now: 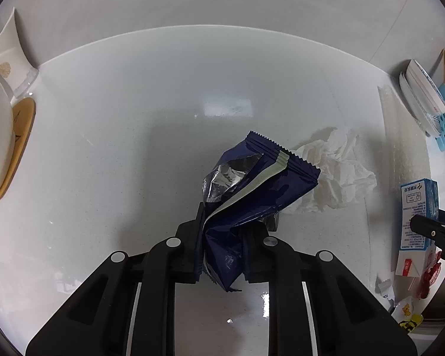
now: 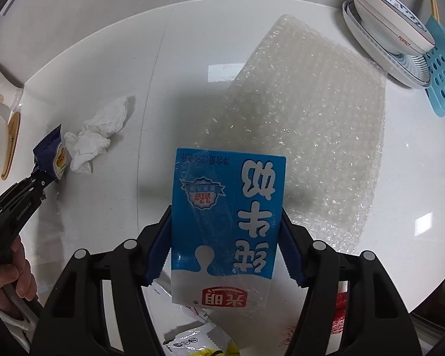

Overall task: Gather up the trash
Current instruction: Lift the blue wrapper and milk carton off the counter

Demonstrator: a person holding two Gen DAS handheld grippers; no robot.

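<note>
Black fingers of the left gripper (image 1: 222, 249) fill the bottom of the left wrist view, pinched together on the lower end of a crumpled dark blue snack wrapper (image 1: 252, 190), so the foil stands up out of the jaws instead of lying on the white countertop (image 1: 118, 148); gripping it by one end looks like the way to carry such a limp thing. Just beyond it a crumpled white tissue (image 1: 338, 172) lies on the counter, seemingly trash not yet gathered. A white vase (image 1: 9, 56) and a wooden coaster (image 1: 20, 136) stand well off at the left edge, out of the way. Closest in the right wrist view, the right gripper (image 2: 226, 246) has its blue pads pressed against the two sides of a blue and white milk carton (image 2: 225, 225), which it holds lengthwise along the fingers. Behind the carton a sheet of bubble wrap (image 2: 308, 112) lies flat on the counter, and stacked bowls (image 2: 391, 32) rest beside a blue rack (image 2: 443, 71) at the far right. More wrappers (image 2: 192, 338) lie under the carton, near the table edge.
</note>
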